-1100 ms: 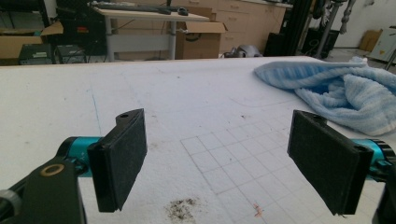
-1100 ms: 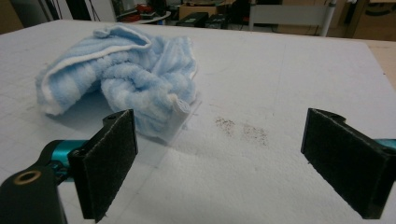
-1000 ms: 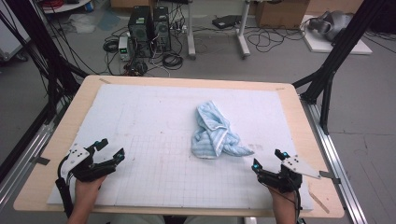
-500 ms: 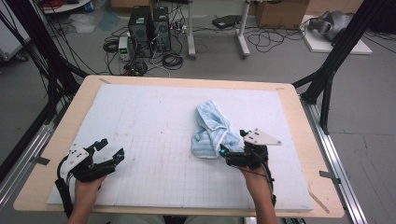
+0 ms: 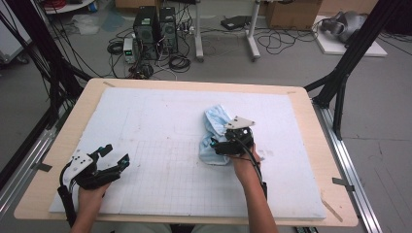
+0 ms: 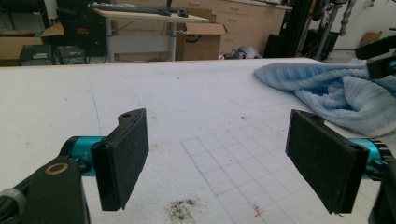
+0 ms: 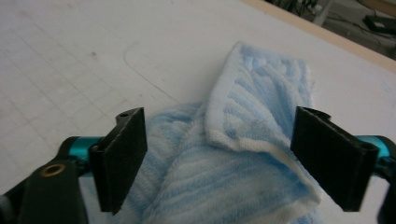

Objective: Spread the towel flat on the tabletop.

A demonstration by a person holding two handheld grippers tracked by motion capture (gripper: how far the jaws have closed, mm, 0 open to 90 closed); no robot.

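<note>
Your right gripper [image 5: 219,144] sits over the near end of the blue towel [image 5: 214,127], which lies crumpled near the middle of the white foam mat [image 5: 160,126], a bit right of centre. In the right gripper view the jaws stand wide, one on each side of the bunched cloth, with a folded towel [image 7: 252,140] edge between them. The jaws have just been closing a little, but the pads [image 7: 122,158] do not press on the fabric: there is a gap on both sides, so nothing is gripped. Your right hand [image 5: 243,167] comes in from the bottom edge of the high view, and the grey plate of the gripper shows above the towel.

Your left gripper [image 5: 109,158] rests low at the near left corner of the mat, well apart from the towel. In the left gripper view its jaws are wide apart with only bare mat between the pads [image 6: 123,158]; the left gripper [image 6: 217,158] holds nothing. The towel [image 6: 336,93] shows far off at the right of that view, with part of the right gripper [image 6: 380,58] at its edge.

The mat lies on a wooden table [image 5: 301,97]. A printed grid covers the near half of the mat. A small dark smudge [image 6: 183,209] marks the mat just ahead of your left gripper.
</note>
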